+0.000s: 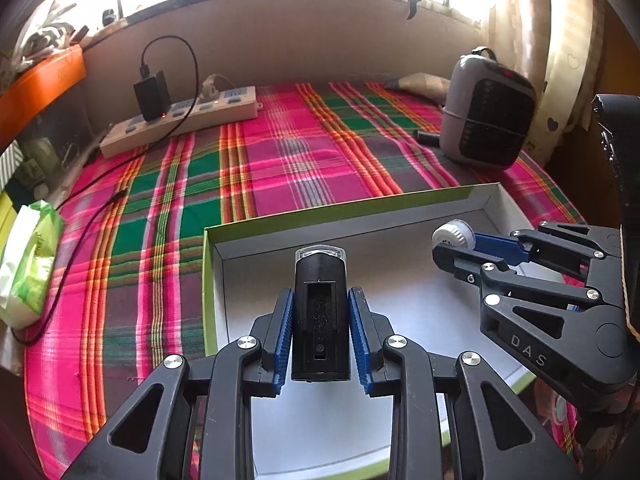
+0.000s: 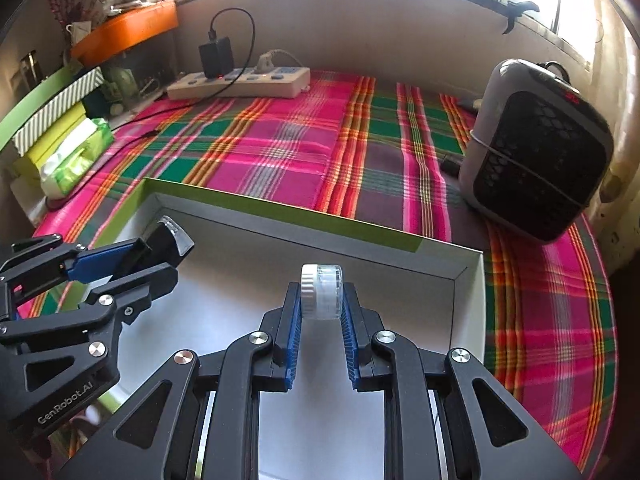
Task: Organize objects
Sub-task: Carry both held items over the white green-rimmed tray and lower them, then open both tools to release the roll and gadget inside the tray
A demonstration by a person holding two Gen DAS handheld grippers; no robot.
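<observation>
both claws loaded over the white tray, each clamped on one small item.

my left claw (image 1: 321, 312) is closed on a black device with a clear cap (image 1: 320, 312), held upright between the blue pads; my right claw (image 2: 321, 312) is squeezed on a small clear jar with a white lid (image 2: 322, 292), lying sideways in the pads. both hang above the shallow white tray with green edge (image 1: 208, 264), which sits on the pink and green plaid cloth (image 1: 280, 160). farther out: a power strip (image 1: 180, 120) with a black charger (image 1: 151, 94) at the back, a grey heater (image 2: 532, 148) to the right, a tissue pack (image 1: 28, 264) at the left.
</observation>
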